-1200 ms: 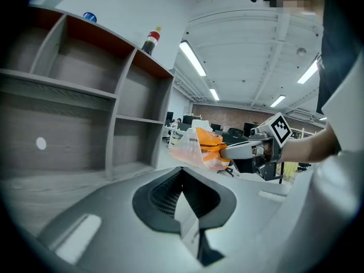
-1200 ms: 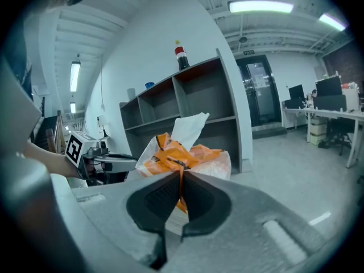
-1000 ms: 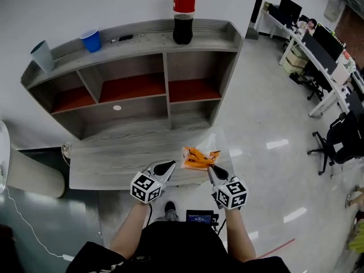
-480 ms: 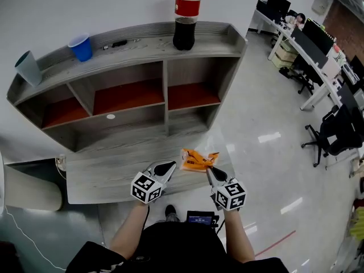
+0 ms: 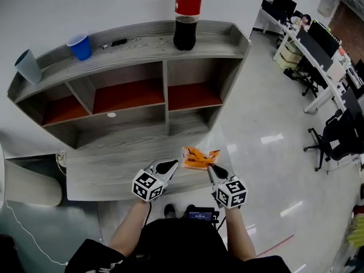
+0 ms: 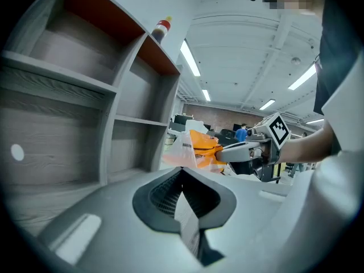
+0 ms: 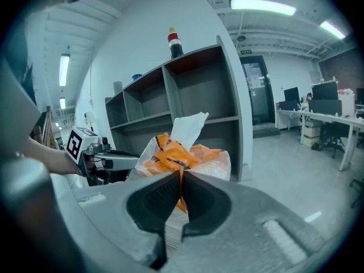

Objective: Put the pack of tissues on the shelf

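Note:
The pack of tissues (image 5: 198, 158), orange and white plastic, hangs over the front right part of the grey table (image 5: 108, 169). My right gripper (image 5: 211, 170) is shut on its near edge. In the right gripper view the pack (image 7: 185, 149) bulges just past the closed jaws of my right gripper (image 7: 181, 176). My left gripper (image 5: 170, 165) is shut and empty, a little left of the pack. The left gripper view shows my left gripper (image 6: 182, 172) with its jaws together, and the pack (image 6: 196, 147) held beyond them. The grey shelf unit (image 5: 165, 78) with red-backed compartments stands at the table's far side.
On the shelf's top stand a cola bottle (image 5: 186, 17), a blue cup (image 5: 81, 46) and a grey cup (image 5: 28, 66). A small white disc (image 5: 111, 115) lies in a lower compartment. Office desks and chairs (image 5: 324, 50) fill the far right across a shiny floor.
The head view has shifted slightly, so the shelf sits a little differently in frame. Both grippers and the pack stay where they were.

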A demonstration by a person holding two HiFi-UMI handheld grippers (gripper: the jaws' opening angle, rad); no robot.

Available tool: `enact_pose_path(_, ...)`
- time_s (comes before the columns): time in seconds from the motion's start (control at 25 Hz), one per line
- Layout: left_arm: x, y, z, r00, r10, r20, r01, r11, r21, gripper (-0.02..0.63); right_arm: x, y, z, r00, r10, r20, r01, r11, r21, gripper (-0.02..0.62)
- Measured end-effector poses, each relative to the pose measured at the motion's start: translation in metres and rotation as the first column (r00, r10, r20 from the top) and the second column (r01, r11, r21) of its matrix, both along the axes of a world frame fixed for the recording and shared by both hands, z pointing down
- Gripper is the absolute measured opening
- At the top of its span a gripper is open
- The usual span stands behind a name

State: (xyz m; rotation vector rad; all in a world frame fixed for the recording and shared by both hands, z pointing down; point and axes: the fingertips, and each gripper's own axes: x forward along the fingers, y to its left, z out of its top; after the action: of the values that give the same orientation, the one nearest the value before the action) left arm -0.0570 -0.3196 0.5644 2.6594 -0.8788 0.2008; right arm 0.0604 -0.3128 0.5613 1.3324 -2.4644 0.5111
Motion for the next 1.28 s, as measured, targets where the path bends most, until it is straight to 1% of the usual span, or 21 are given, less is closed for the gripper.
enact_pose_path(0.24, -0.001, -0.007, -0.012, 0.999, -0.050, 0.000, 0.050, 0.999, 0.014, 0.002, 0.000, -0.014, -0.010, 0.999, -0.048, 0.009, 0.048, 0.999, 0.024, 0.005)
enact_pose_path(0.52, 0.002, -0.008, -0.016, 0.997, -0.080, 0.012, 0.080, 0.996, 0.025, 0.002, 0.004, -0.021, -0.011, 0.997, -0.075, 0.027, 0.074, 0.997, 0.032, 0.005)
enact_pose_path(0.96, 0.012, -0.006, -0.014, 0.994, -0.100, 0.032, 0.100, 0.995, 0.014, 0.002, 0.012, -0.023, -0.009, 0.993, -0.099, 0.061, 0.098, 0.995, 0.029, 0.005)
enact_pose_path(1.28, 0.031, -0.003, -0.010, 0.994, -0.102, 0.041, 0.102, 0.995, 0.002, 0.003, 0.024, -0.023, -0.003, 0.990, -0.120, 0.073, 0.118, 0.993, 0.018, 0.005)
